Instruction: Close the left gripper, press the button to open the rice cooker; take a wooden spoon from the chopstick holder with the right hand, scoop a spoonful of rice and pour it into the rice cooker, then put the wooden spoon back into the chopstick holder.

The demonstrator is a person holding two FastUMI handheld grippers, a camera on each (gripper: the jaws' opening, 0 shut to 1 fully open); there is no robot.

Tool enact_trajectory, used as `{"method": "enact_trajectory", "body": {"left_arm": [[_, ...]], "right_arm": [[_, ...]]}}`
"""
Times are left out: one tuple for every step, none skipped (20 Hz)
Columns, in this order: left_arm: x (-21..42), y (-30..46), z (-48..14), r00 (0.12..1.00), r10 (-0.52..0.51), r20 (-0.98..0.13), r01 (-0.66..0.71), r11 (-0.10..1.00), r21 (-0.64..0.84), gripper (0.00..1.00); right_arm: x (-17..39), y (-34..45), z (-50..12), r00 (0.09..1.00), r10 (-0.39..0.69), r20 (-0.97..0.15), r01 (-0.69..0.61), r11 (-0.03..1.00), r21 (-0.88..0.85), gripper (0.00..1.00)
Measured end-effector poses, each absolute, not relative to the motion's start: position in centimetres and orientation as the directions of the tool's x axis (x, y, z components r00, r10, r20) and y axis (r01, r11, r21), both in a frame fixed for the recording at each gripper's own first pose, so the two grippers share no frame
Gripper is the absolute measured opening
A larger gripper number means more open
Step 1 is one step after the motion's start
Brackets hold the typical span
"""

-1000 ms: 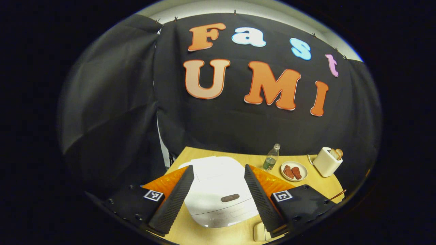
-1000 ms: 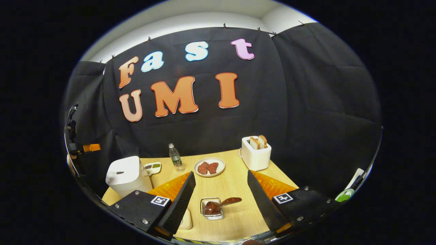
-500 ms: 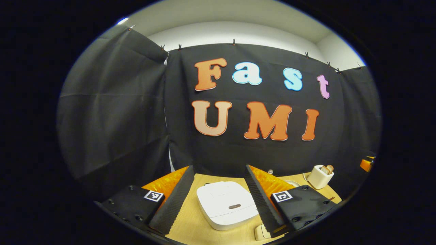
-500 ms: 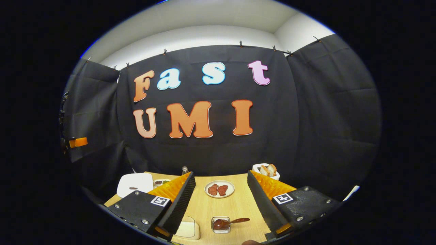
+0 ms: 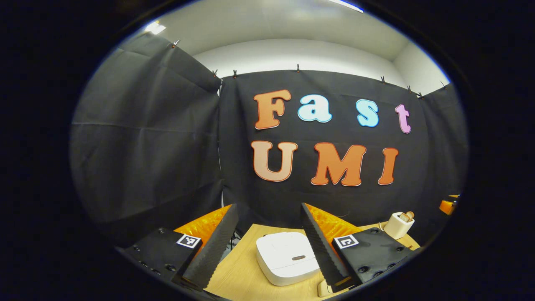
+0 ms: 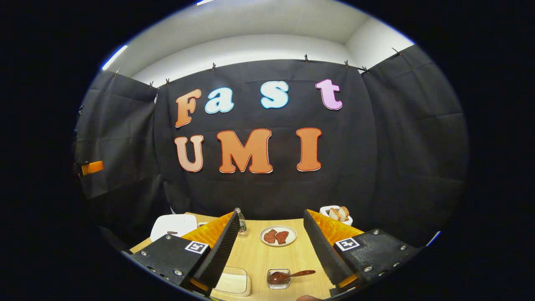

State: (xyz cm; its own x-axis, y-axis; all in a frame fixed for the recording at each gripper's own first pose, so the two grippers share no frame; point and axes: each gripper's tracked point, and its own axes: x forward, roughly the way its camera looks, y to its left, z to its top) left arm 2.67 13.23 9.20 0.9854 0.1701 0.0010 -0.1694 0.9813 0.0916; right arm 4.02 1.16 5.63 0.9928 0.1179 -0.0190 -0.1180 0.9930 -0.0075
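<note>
**Reporter:** Rice cooker [image 5: 287,258], lid down, sits on the wooden table [image 5: 240,276] in the left gripper view, its dark oval button [image 5: 298,257] on the front of the lid. How do the tools stand?

**Editor:** The left gripper [image 5: 269,246] hangs above the cooker and back from it, fingers wide apart, nothing between them. The task wants them brought together before the press, so that step looks not yet done. The right gripper [image 6: 271,248] is spread too and holds nothing, raised over the table to the right of the cooker [image 6: 173,225].

**Reporter:** And the spoon?

**Editor:** The wooden spoon [image 6: 288,275] stands in a small clear holder [image 6: 278,279], right of the cooker and nearer the viewer, bowl down inside it, handle leaning out to the right. A shallow pale container [image 6: 232,281] lies just left of the holder; I cannot tell from here what is in it.

**Reporter:** How will it handle?

**Editor:** Likely light and stiff, with smooth wood that may twist in a loose pinch. I would take the handle near its free end, clear of the holder's rim, and clamp firmly. The holder looks light and could tip if the spoon drags on it. The button likely needs a square, steady push; the cooker probably will not slide.
</note>
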Motion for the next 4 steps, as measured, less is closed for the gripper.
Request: {"method": "enact_trajectory", "body": {"left_arm": [[2.40, 13.46, 9.40, 0.984, 0.176, 0.004, -0.176, 0.980, 0.092, 1.00], [2.12, 13.63, 9.48, 0.983, 0.181, 0.007, -0.181, 0.979, 0.094, 1.00], [1.84, 13.73, 9.62, 0.983, 0.183, 0.012, -0.183, 0.979, 0.092, 1.00], [1.61, 13.75, 9.78, 0.983, 0.183, 0.015, -0.184, 0.979, 0.090, 1.00]], "right_arm": [[3.99, 1.39, 5.73, 0.993, 0.119, -0.015, -0.120, 0.993, -0.009, 0.95], [3.96, 1.53, 5.84, 0.993, 0.121, -0.013, -0.121, 0.993, -0.013, 0.95], [3.85, 1.70, 5.75, 0.992, 0.122, -0.012, -0.122, 0.992, -0.017, 0.95], [3.84, 1.84, 5.74, 0.992, 0.122, -0.012, -0.123, 0.992, -0.022, 0.95]]}}
